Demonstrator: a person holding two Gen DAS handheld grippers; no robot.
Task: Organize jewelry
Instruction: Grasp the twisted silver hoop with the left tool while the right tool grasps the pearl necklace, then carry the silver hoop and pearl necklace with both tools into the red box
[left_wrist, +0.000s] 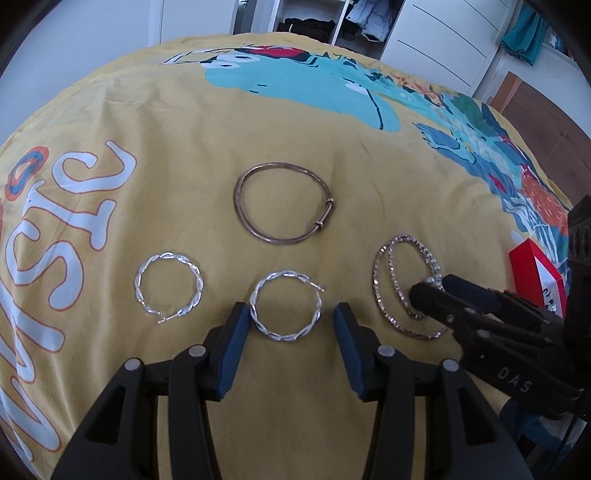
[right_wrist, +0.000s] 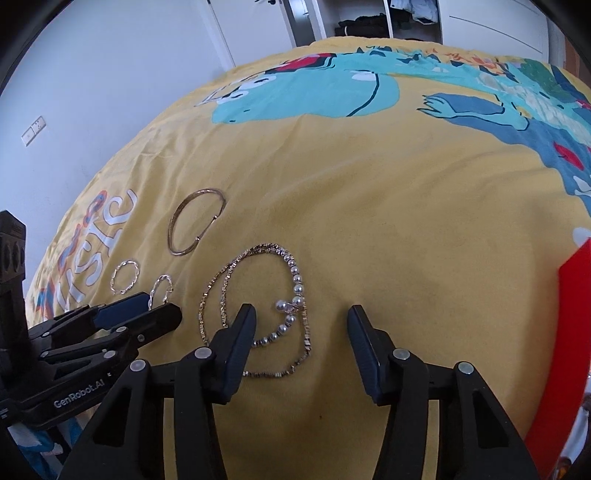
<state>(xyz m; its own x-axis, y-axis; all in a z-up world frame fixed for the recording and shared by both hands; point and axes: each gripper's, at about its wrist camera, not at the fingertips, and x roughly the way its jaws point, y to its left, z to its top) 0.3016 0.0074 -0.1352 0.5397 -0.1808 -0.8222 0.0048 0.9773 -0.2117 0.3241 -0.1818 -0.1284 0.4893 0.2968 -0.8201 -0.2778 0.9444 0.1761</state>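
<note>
Jewelry lies on a yellow printed bedspread (left_wrist: 184, 166). A bronze bangle (left_wrist: 282, 203) sits at the middle, also in the right wrist view (right_wrist: 195, 225). Two twisted silver hoop earrings lie below it: one at the left (left_wrist: 169, 286), one (left_wrist: 285, 309) between my left gripper's open fingers. My left gripper (left_wrist: 288, 321) is open and empty. A beaded chain bracelet (left_wrist: 404, 288) lies at the right; in the right wrist view (right_wrist: 266, 310) it sits between the open fingers of my right gripper (right_wrist: 301, 321), which is empty.
A red box (left_wrist: 537, 275) stands at the bed's right edge, also in the right wrist view (right_wrist: 554, 350). White wardrobes and an open closet (left_wrist: 314, 22) stand behind the bed. A wall socket (right_wrist: 33, 129) is on the left wall.
</note>
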